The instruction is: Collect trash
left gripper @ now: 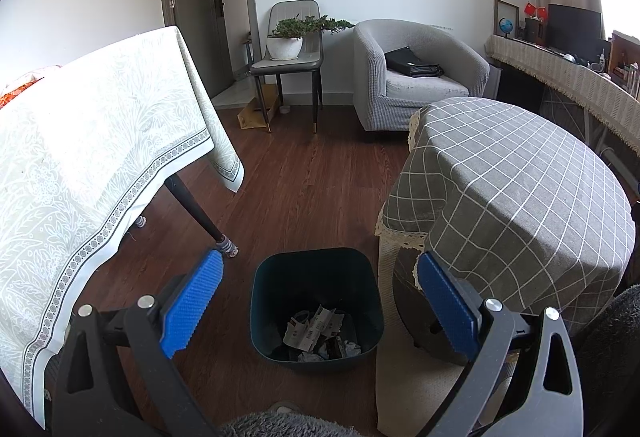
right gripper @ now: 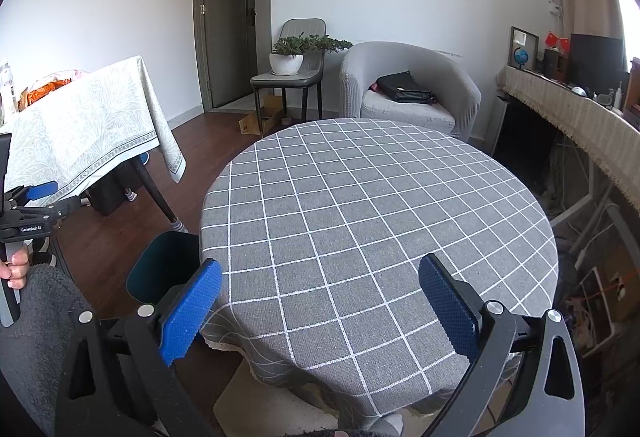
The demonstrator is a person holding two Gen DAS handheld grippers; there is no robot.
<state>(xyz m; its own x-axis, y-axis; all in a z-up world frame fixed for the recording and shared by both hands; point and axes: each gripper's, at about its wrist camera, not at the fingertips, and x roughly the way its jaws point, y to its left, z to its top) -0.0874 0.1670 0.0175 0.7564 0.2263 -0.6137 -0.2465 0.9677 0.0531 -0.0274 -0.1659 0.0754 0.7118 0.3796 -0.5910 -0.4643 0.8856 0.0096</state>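
A dark teal bin (left gripper: pixel 316 301) stands on the wood floor between the two tables, with crumpled paper and wrappers (left gripper: pixel 320 335) lying in its bottom. My left gripper (left gripper: pixel 320 301) hangs open above the bin, its blue pads empty. My right gripper (right gripper: pixel 320 309) is open over the near edge of the round table with the grey checked cloth (right gripper: pixel 376 205); nothing lies between its fingers. A corner of the bin (right gripper: pixel 164 265) shows left of the round table in the right wrist view, and the left gripper (right gripper: pixel 36 193) appears at that view's left edge, held by a hand.
A table with a pale patterned cloth (left gripper: pixel 100 141) stands left, its dark leg (left gripper: pixel 200 213) near the bin. Behind are a chair with a potted plant (left gripper: pixel 288 41), a grey armchair (left gripper: pixel 416 77) holding a black bag, and a long cloth-covered shelf (left gripper: pixel 568 85) at right. A pale rug (left gripper: pixel 420 393) lies under the round table.
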